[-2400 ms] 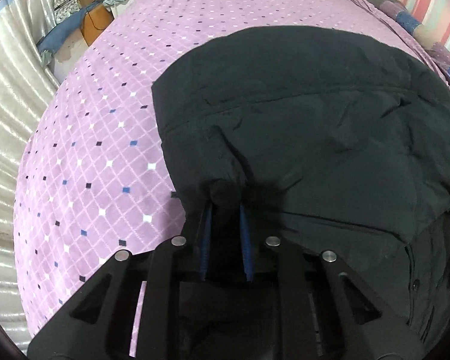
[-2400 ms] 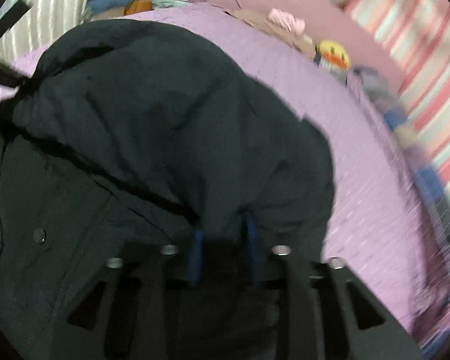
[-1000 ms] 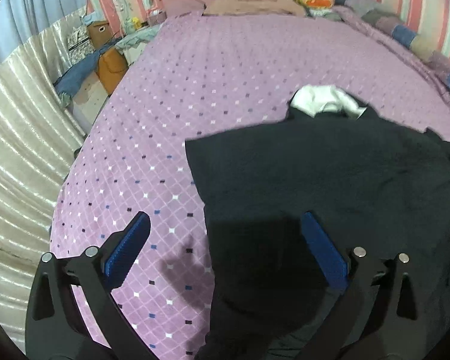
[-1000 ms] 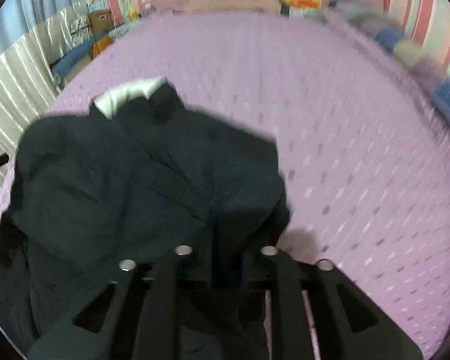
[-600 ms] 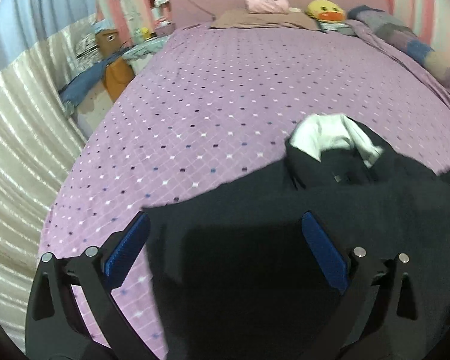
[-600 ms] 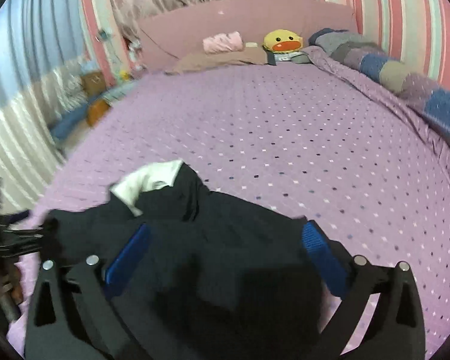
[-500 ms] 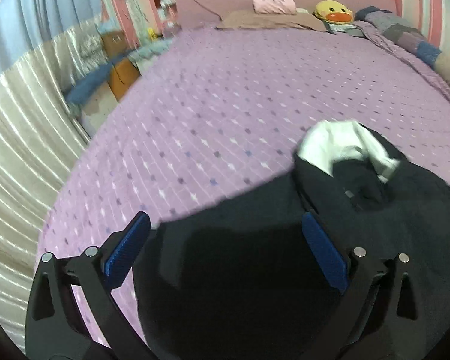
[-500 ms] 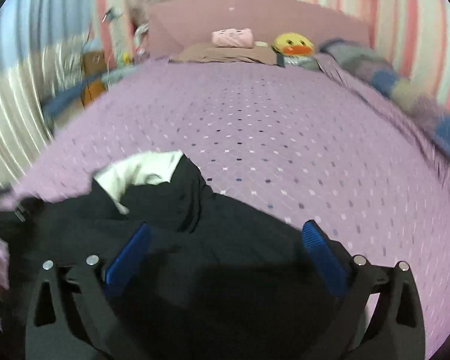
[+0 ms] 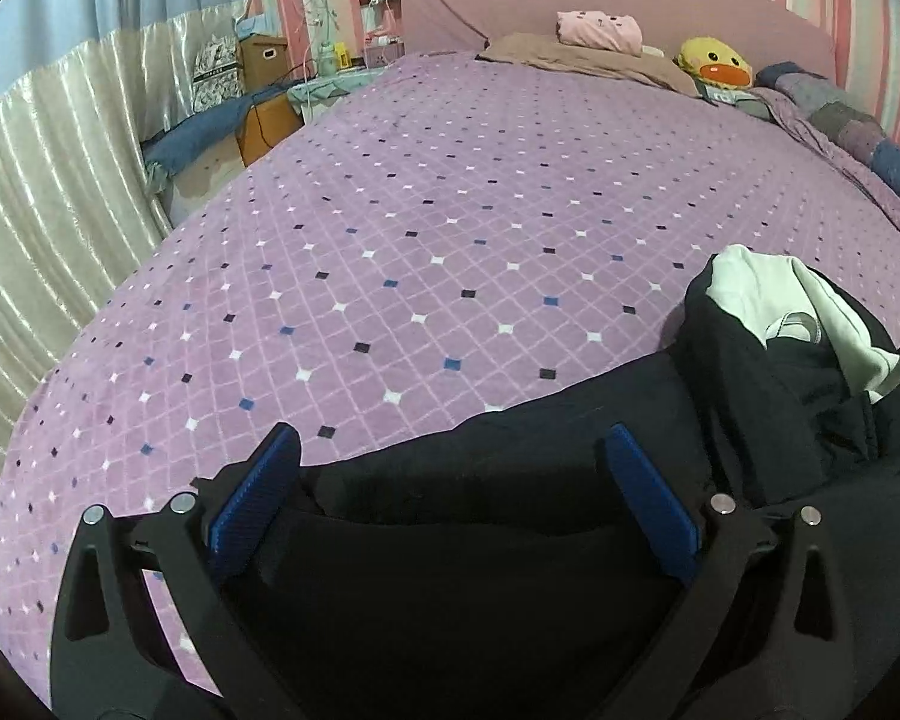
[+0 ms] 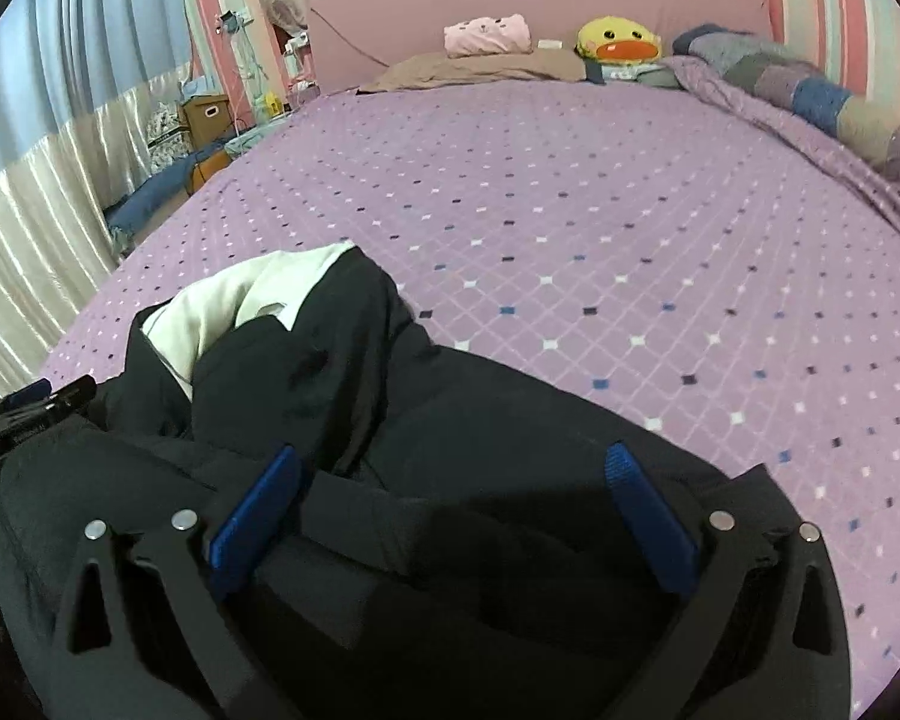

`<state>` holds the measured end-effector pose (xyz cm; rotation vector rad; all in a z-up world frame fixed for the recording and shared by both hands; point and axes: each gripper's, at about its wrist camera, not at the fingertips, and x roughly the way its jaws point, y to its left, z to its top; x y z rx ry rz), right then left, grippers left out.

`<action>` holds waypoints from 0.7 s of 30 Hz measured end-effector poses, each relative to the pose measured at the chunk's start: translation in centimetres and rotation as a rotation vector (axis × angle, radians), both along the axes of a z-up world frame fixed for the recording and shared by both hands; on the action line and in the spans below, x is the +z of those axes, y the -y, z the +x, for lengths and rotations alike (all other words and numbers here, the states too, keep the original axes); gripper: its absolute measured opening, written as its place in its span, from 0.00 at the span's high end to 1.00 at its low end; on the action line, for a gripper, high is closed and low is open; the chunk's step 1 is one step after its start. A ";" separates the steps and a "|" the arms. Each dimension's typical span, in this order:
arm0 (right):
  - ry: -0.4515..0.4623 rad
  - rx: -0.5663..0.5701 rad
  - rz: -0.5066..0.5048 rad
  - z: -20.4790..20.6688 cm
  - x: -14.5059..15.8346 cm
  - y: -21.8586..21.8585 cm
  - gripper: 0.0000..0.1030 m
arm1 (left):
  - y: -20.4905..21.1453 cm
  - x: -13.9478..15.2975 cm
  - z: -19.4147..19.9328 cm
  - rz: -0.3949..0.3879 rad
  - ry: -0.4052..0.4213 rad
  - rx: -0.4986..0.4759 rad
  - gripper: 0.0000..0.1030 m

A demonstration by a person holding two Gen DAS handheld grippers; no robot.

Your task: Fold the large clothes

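Note:
A large black jacket [image 9: 510, 516] with a white lining [image 9: 756, 294] lies folded over on the purple diamond-patterned bed [image 9: 450, 228]. It also shows in the right wrist view [image 10: 450, 432], with its white lining [image 10: 228, 300] at the left. My left gripper [image 9: 450, 456] is open and empty, hovering over the jacket's near left edge. My right gripper [image 10: 450, 474] is open and empty above the jacket's right part. The left gripper [image 10: 24, 402] shows at the left edge of the right wrist view.
At the head of the bed lie a brown pillow [image 9: 582, 57], a pink folded cloth [image 9: 597, 30] and a yellow duck plush [image 9: 714, 66]. A patchwork blanket [image 10: 810, 96] runs along the right side. Silver curtains [image 9: 48, 180] and boxes [image 9: 264, 60] stand to the left.
Both grippers let go of the jacket and opened wide. The jacket dropped onto the bed, folded over, and both grippers drew back and lowered toward its near edge.

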<state>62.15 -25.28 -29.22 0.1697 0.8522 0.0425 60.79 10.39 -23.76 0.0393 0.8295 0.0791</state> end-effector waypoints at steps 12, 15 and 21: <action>0.029 0.014 0.079 0.3 -1.8 0.5 0.01 | -0.1 -1.1 -0.6 -0.031 0.098 0.002 0.03; 0.027 0.017 0.114 0.6 -2.0 1.0 0.01 | 0.5 -1.3 -0.2 0.002 0.100 0.011 0.03; -0.024 0.013 0.035 -0.2 0.6 0.9 0.02 | 2.4 1.5 -1.7 0.087 0.091 0.071 0.03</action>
